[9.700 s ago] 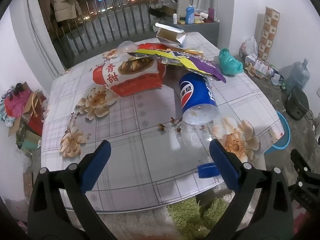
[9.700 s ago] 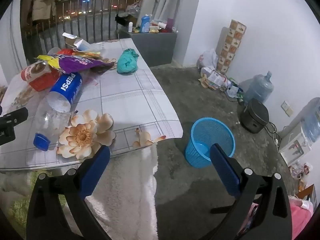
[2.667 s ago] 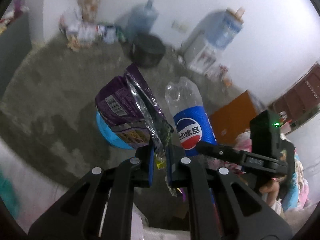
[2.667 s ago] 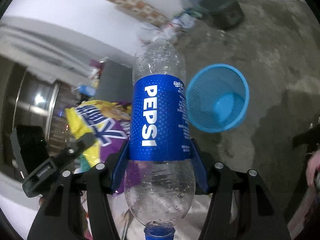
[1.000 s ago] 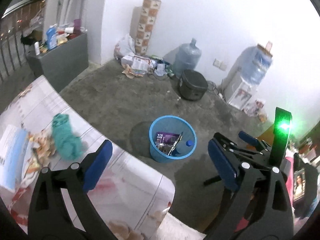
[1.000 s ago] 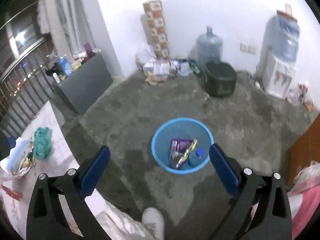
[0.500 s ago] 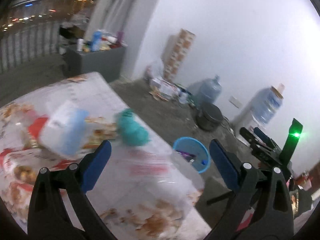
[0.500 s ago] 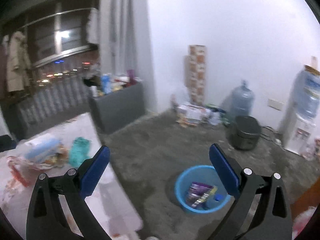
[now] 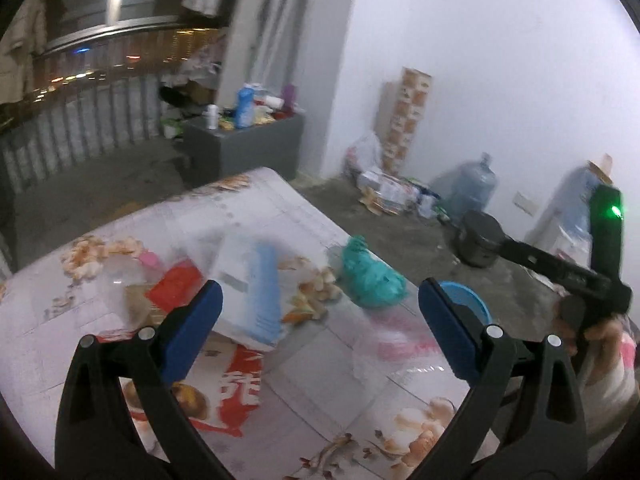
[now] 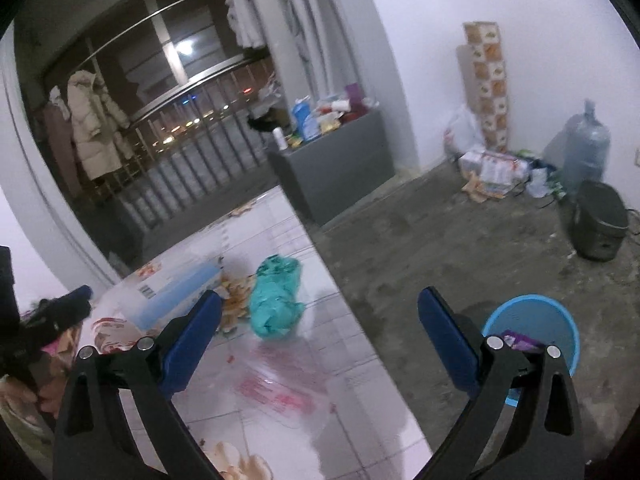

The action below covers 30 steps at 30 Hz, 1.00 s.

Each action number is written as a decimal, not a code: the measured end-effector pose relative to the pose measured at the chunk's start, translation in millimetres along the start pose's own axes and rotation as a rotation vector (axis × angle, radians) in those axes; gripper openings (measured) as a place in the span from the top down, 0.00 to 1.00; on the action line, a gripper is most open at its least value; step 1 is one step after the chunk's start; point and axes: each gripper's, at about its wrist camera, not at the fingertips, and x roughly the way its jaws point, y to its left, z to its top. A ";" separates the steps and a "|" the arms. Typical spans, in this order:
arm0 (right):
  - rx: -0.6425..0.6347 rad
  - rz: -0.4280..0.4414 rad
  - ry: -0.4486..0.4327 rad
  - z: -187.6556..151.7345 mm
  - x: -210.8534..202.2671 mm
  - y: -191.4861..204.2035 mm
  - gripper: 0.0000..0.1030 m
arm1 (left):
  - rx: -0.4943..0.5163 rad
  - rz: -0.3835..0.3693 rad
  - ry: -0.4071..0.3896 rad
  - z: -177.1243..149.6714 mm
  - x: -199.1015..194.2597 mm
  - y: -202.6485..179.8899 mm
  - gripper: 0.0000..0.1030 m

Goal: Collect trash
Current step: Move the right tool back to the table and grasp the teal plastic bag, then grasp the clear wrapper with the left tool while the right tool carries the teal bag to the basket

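Bottle and wrapper gone; crumpled teal bag (image 10: 276,300) remains.

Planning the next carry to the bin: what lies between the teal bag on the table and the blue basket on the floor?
In the right wrist view, only the table edge and bare concrete floor separate the teal bag from the blue basket.

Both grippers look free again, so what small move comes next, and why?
Probably ease the right gripper toward the green bag. Both grippers are open and empty, the bag lies loose near the table edge on that side, and the bin stands just beyond.
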 end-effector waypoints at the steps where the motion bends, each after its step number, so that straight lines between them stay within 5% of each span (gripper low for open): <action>1: 0.005 0.014 0.024 -1.1 6.9 -0.2 0.12 | 0.014 -0.016 0.011 -1.7 4.4 -2.8 0.09; 4: 0.021 0.028 0.090 0.2 28.6 -2.3 0.19 | 0.046 -0.037 0.037 -9.0 19.7 -14.3 0.09; 10: 0.036 0.108 0.195 7.2 69.9 -4.9 0.23 | 0.010 -0.138 0.155 -30.5 62.0 -34.3 0.28; 14: 0.027 0.160 0.262 9.3 99.2 -0.5 0.26 | -0.001 -0.080 0.278 -53.2 107.4 -38.2 0.44; 19: 0.010 0.217 0.333 8.6 126.8 6.5 0.26 | 0.044 -0.006 0.372 -75.9 135.4 -41.0 0.47; 23: -0.011 0.231 0.378 6.2 145.8 10.9 0.26 | 0.197 0.054 0.343 -91.1 133.6 -57.9 0.47; 26: -0.031 0.246 0.412 3.0 158.6 17.2 0.26 | 0.199 0.053 0.332 -93.7 131.9 -59.8 0.50; 30: -0.033 0.253 0.478 -5.8 175.1 19.3 0.45 | 0.210 0.052 0.324 -91.4 129.3 -59.5 0.67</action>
